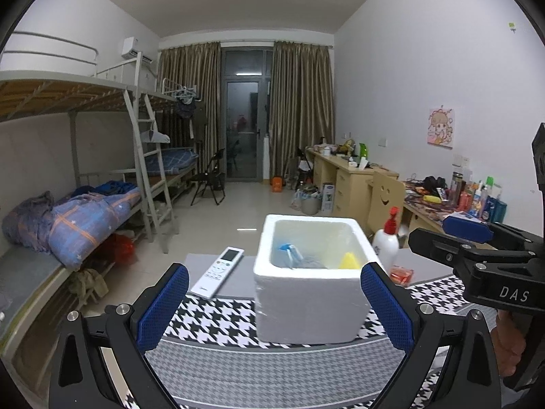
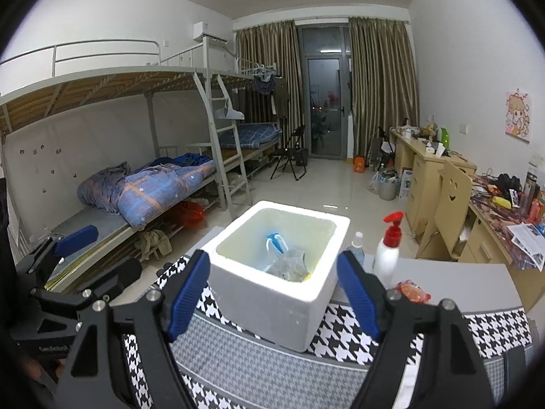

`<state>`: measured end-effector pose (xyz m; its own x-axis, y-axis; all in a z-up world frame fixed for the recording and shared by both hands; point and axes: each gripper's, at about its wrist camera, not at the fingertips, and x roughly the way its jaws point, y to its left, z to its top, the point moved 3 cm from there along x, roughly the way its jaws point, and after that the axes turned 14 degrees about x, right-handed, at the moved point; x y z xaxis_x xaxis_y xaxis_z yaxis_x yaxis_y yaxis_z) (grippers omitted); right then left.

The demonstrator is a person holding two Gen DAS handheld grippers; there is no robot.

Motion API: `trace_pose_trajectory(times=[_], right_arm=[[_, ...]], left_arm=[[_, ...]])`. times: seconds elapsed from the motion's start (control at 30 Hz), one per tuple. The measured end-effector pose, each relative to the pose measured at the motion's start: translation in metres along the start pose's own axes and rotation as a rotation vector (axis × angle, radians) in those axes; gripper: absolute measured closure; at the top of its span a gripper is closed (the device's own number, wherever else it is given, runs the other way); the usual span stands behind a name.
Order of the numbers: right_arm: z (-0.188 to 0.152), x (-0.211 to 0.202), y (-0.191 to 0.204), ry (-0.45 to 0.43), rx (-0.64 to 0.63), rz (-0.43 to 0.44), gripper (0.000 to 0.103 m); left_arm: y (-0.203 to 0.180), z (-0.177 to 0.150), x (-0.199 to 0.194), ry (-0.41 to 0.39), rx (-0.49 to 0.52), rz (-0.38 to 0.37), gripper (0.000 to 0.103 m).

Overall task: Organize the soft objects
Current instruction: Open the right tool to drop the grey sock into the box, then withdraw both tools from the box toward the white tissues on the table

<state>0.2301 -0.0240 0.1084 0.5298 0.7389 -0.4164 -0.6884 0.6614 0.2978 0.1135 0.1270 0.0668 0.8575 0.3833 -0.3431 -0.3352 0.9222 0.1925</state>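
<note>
A white foam box [image 1: 306, 303] stands on the houndstooth cloth [image 1: 218, 320]. In it lie a blue-and-white item [image 1: 287, 250], a crumpled grey piece [image 1: 308, 260] and a yellow sponge [image 1: 349, 260]. My left gripper [image 1: 274, 306] is open just short of the box, with its blue pads [image 1: 163, 303] wider than the box and apart from it. The right gripper [image 2: 272, 293] is open too, nothing held, short of the box [image 2: 265, 313] on its near right corner. Each view catches the other gripper at its edge; the left gripper [image 2: 98, 255] shows to the left of the box.
A white remote [image 1: 218, 272] lies left of the box. On the right stand a white spray bottle with a red nozzle [image 2: 388, 248], a small clear bottle [image 2: 357, 248] and a red packet [image 2: 412, 291]. Bunk beds [image 2: 153, 184] line the left wall, desks [image 2: 436, 177] the right.
</note>
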Motion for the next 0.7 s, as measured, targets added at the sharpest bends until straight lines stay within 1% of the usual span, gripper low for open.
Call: trace_pose_trajectory(times=[0.23,0.4,0.5,0.57,0.7], right_arm=[[-0.009,-0.024,-0.003,-0.049,-0.005,-0.006,0.023],[-0.019,-0.031,-0.010,-0.068,-0.005,-0.026,0.022],[-0.024,-0.036,-0.014,-0.085,0.003,-0.042,0.018],[-0.027,-0.040,-0.017,-0.100,0.001,-0.063,0.018],[-0.035,-0.050,-0.024,-0.123,0.013,-0.078,0.017]], left_arm=[[-0.012,-0.001,-0.012,-0.016,-0.001,0.000,0.001],[-0.019,-0.002,-0.017,-0.029,0.005,0.004,0.001],[-0.024,-0.002,-0.020,-0.039,0.010,0.006,0.001],[-0.027,-0.003,-0.021,-0.041,0.014,-0.001,0.001],[-0.039,-0.009,-0.024,-0.038,0.019,-0.019,0.001]])
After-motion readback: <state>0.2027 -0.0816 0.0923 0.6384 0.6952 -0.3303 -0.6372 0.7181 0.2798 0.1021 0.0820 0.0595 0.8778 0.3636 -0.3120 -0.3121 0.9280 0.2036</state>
